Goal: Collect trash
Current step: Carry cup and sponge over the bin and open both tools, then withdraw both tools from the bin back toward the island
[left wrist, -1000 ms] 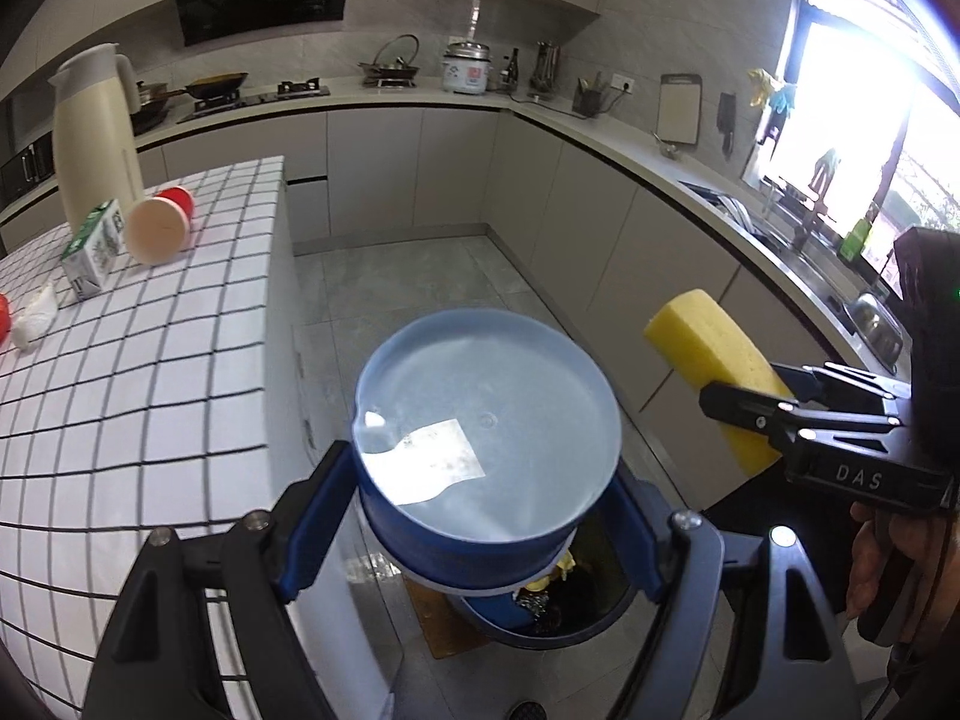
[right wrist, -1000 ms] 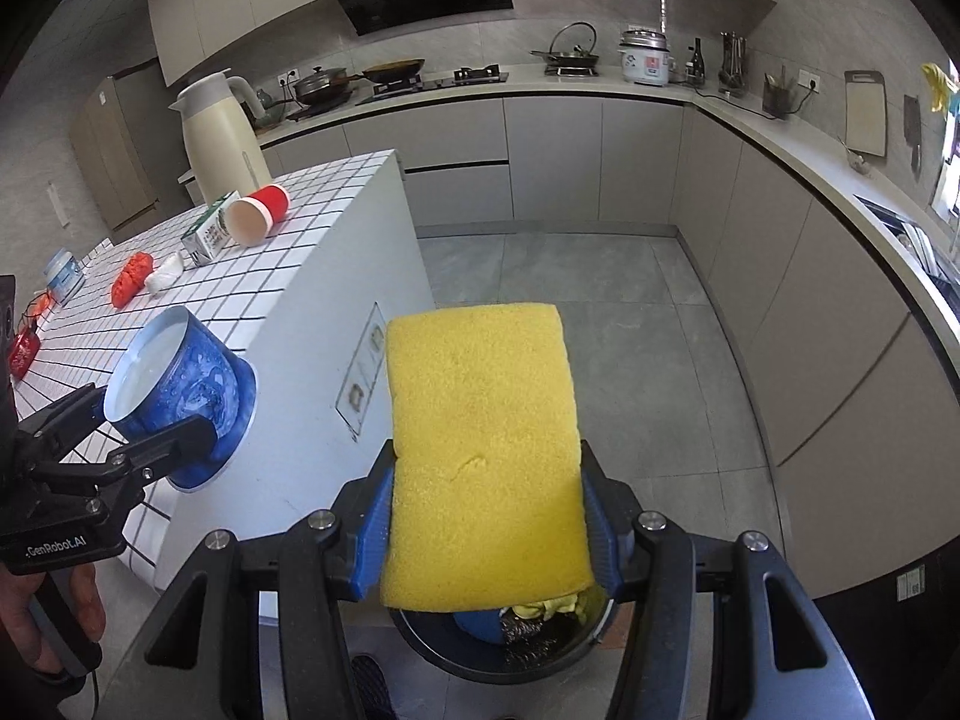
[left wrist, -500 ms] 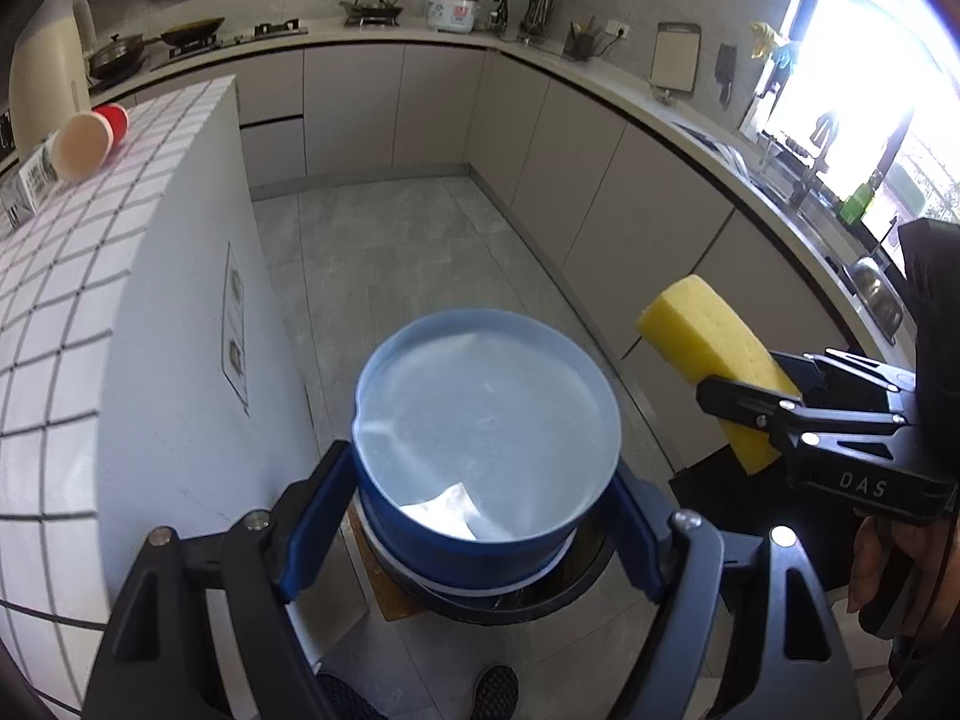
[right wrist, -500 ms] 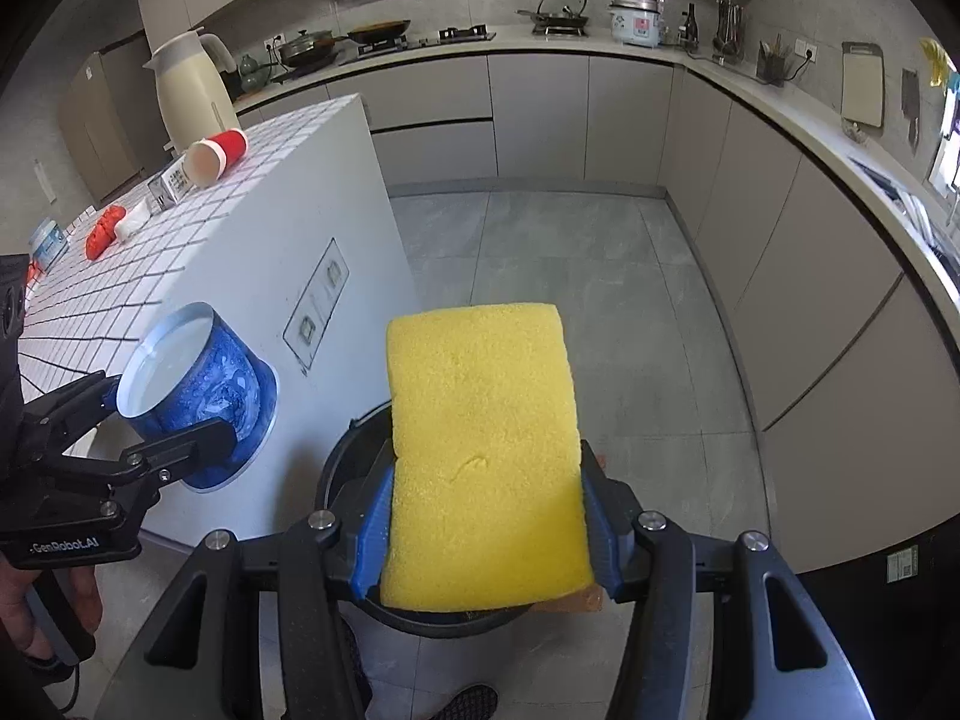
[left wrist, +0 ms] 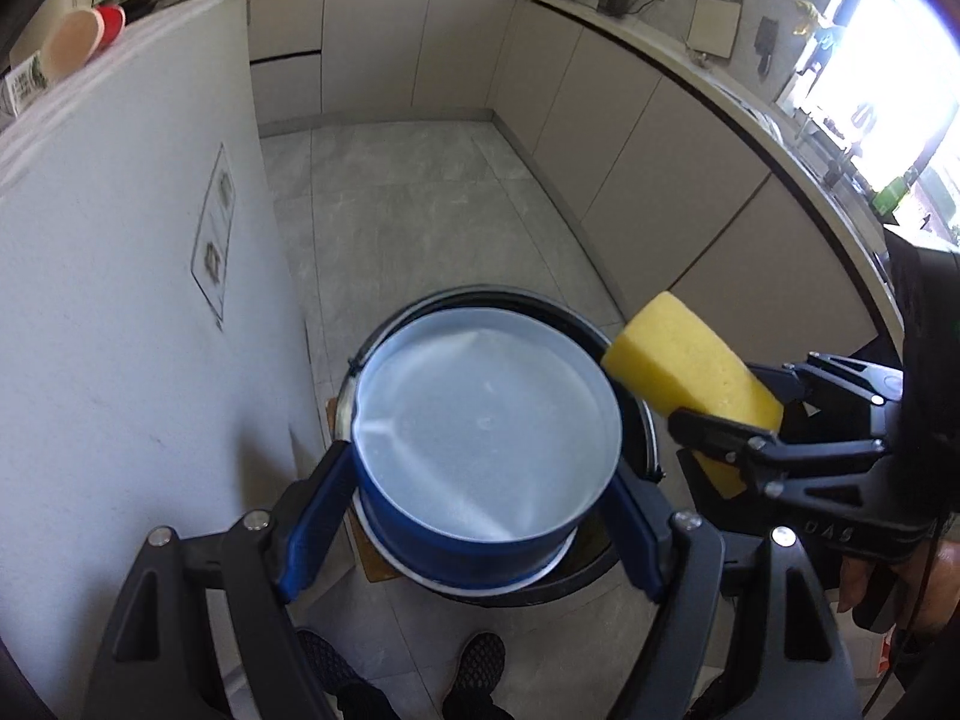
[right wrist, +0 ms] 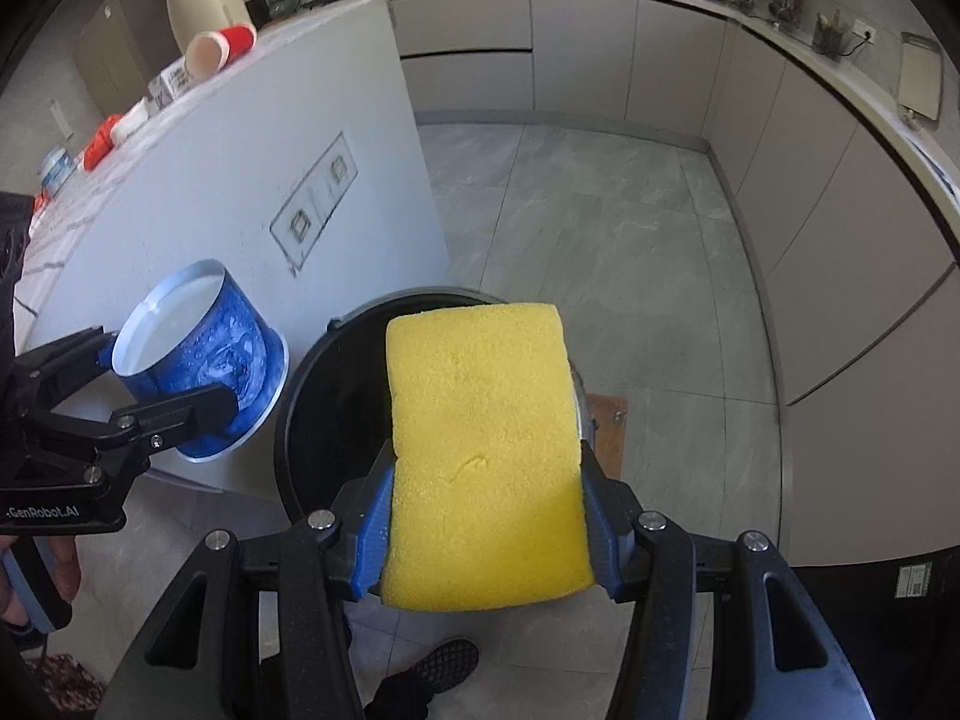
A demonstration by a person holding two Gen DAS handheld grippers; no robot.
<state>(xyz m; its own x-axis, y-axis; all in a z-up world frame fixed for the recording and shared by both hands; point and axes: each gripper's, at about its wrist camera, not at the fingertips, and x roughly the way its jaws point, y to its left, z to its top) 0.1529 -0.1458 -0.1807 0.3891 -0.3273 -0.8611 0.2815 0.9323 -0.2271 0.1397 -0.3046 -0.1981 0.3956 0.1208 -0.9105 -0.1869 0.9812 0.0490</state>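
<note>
Both jaws clamp: left blue tub (left wrist: 480,450), right sponge (right wrist: 483,468).

Tub (left wrist: 486,426) over bin (right wrist: 336,360), sponge (right wrist: 480,456) right of tub, island (right wrist: 210,180) left

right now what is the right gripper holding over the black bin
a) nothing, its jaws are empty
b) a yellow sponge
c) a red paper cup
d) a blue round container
b: the right gripper has its blue pads pressed on both sides of the yellow sponge above the black bin, while the blue round container sits in the left gripper.
</note>
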